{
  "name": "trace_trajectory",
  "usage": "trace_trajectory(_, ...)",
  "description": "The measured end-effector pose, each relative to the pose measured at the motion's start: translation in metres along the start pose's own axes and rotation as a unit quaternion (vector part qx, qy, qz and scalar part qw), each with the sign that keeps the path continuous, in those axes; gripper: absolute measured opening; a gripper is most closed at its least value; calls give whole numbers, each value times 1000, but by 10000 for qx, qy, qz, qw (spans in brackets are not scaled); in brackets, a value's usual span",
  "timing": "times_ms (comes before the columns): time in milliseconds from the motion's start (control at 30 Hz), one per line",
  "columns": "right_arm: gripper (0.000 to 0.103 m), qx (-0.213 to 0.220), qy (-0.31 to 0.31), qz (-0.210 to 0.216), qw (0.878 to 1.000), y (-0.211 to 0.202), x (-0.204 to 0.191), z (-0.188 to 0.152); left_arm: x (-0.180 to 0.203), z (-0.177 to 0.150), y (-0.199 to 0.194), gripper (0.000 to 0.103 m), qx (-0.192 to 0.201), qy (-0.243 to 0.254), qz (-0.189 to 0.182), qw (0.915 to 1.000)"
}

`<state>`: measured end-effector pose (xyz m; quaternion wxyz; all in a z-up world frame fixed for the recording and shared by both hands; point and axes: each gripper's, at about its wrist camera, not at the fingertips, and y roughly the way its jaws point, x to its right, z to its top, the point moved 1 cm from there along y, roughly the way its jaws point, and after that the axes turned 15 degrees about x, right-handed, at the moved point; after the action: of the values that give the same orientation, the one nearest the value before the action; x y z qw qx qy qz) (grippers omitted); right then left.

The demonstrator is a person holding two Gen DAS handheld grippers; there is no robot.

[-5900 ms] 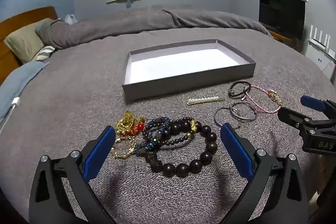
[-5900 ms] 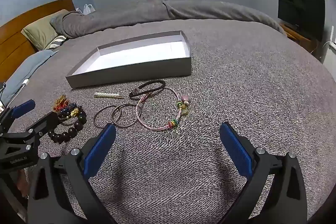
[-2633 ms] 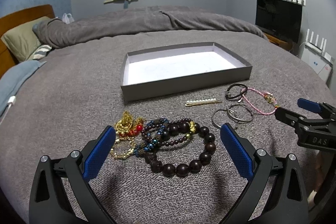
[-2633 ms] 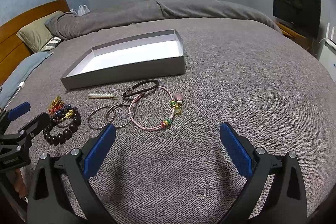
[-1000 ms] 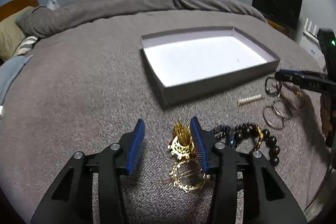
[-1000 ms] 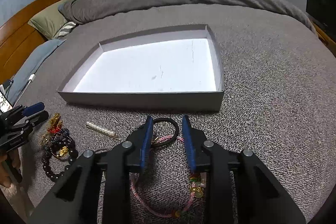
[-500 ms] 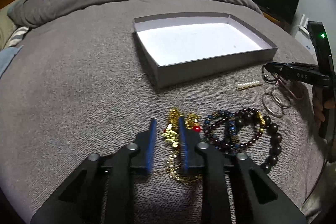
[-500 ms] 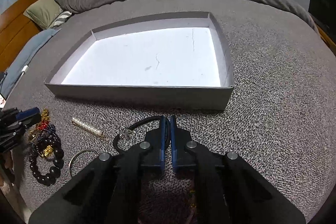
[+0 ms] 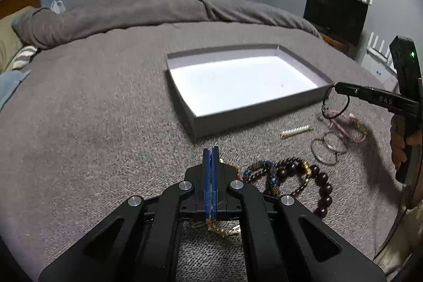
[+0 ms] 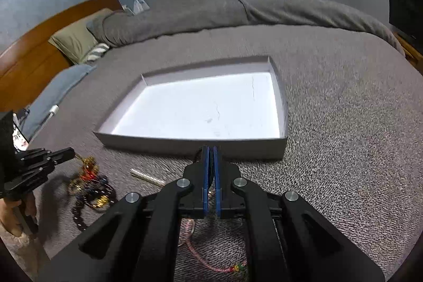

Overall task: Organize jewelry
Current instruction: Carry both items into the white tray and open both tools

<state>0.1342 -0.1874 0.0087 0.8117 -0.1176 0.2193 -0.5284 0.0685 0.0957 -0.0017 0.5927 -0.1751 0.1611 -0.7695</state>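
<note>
Both grippers clamped | left gripper [image 9: 210, 149]: gold chain [image 10: 87, 163] | right gripper [image 10: 210, 148]: black loop [image 9: 335, 105]

The right tool [image 10: 210, 149], pads pressed together, sits just before the grey tray [image 10: 190, 143] on the bed [image 10: 343, 110].

A big bed with a gray blanket [image 9: 100, 107] holds everything. A flat gray box [image 9: 246, 112] with a white inside sits on it. Near the box lie a small pearl clip [image 9: 296, 129], some thin rings [image 9: 327, 147], a pink bracelet [image 9: 351, 126] and a pile of dark bead bracelets [image 9: 298, 176], maybe tangled together.
</note>
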Motion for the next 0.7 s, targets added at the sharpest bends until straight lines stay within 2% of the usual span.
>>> trace_trajectory(200, 4, 311, 139, 139, 9993, -15, -1, 15, 7, 21, -26, 2, 454, 6, -53, 9990)
trace_trajectory(300, 4, 455, 125, 76, 9989, -20, 0, 26, 16, 37, -35, 2, 663, 26, -116, 9977)
trace_trajectory(567, 4, 606, 150, -126, 9980, -11, 14, 52, 28, 83, -31, 2, 840, 355, -159, 9957)
trace_trajectory(700, 4, 663, 206, -234, 9973, 3, 25, 68, 28, 112, -10, 2, 755, 450, -150, 9960)
